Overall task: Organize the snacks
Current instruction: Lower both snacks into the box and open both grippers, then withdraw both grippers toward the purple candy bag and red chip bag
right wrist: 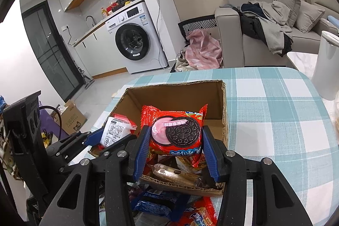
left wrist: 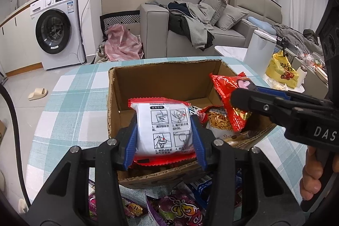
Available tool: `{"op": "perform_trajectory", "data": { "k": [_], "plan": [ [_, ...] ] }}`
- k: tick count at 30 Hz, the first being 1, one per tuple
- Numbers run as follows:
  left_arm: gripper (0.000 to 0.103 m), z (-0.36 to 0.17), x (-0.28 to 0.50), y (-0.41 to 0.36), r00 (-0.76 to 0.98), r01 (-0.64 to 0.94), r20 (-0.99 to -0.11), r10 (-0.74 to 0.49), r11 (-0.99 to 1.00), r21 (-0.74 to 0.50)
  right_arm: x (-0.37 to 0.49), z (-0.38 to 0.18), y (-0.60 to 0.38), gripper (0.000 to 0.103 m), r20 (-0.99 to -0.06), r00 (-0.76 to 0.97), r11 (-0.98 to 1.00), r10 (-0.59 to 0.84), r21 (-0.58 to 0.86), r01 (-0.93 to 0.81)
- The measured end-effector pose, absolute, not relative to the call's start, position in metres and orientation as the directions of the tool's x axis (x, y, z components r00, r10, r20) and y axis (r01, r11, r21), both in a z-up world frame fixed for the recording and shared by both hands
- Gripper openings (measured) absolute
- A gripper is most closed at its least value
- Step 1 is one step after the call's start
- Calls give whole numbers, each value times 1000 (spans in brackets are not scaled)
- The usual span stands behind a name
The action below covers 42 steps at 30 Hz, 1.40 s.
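An open cardboard box [left wrist: 165, 79] [right wrist: 175, 94] stands on the checked tablecloth, with several snack packs lying in its near end. My left gripper [left wrist: 164, 139] is shut on a white packet with red edges and printed pictograms [left wrist: 164, 128], held over the box's near left part. That packet [right wrist: 114, 132] also shows at the left of the right wrist view. My right gripper [right wrist: 175, 151] is shut on a red Oreo pack [right wrist: 178, 132], held over the box's near side. The same pack [left wrist: 229, 96] hangs over the box's right wall in the left wrist view.
Loose snack packs [left wrist: 180, 209] [right wrist: 161, 202] lie on the table in front of the box. A white bin [left wrist: 259, 48] and a yellow bag [left wrist: 280, 70] stand to the right of the table. A sofa [left wrist: 211, 20] and a washing machine [left wrist: 58, 29] are behind.
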<state>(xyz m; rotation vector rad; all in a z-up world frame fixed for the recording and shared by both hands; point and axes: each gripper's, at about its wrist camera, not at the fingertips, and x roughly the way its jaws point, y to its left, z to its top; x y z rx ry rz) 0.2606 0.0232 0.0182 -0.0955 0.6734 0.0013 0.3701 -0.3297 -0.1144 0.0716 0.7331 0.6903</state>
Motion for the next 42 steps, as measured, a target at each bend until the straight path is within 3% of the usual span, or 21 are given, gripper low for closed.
{"op": "perform_trajectory", "data": {
  "k": [4,7,8,10,15,17,42],
  "plan": [
    [43,19,258,24,784,-29,-620,-28,996,-81,369,-113,-331,49,-585,536,776,609,298,-556],
    [55,21,253,25,780,-24,-625,-36,996,-86,365,-109,-335,52,-569,548,774,613,292,-562],
    [65,22,251,26,778,-23,-627,-39,996,-91,364,-108,-336,57,-567,550,774,613,288,-565],
    [76,24,244,29,773,-16,-632,-49,995,-98,360,-108,-340,72,-566,550,770,614,276,-575],
    [91,32,218,32,790,-23,-612,-33,996,-83,348,-109,-354,100,-570,539,762,620,274,-587],
    [102,35,206,32,796,-24,-604,-32,996,-84,343,-109,-362,101,-569,546,768,615,273,-579],
    [102,34,132,54,790,-97,-613,11,989,-107,286,-140,-391,103,-611,528,769,590,225,-599]
  ]
}}
